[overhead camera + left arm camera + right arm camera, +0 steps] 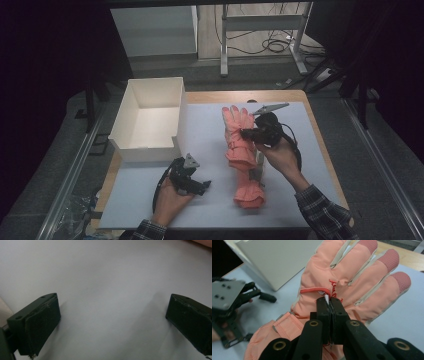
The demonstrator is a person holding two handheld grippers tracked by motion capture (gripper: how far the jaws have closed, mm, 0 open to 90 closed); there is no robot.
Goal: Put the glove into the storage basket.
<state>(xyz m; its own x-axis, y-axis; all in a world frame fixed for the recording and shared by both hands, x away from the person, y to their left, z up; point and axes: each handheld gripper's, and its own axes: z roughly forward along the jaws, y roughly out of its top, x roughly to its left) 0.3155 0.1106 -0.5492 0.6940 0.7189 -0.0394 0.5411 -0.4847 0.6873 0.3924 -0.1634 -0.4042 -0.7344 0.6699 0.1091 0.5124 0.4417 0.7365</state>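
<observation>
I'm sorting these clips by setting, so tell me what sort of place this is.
Probably a lab or recording workspace, not a home: a wooden table with a pale mat, dark curtains around it, a bare metal frame behind with loose cables on the floor. An empty white box and a pink glove look like staged props.

Left tongs (202, 186) low, held level, jaws spread wide apart, nothing between. Right tongs (243, 133) raised, pointing left in the high view, jaws pressed together, forearm angled inward.
</observation>
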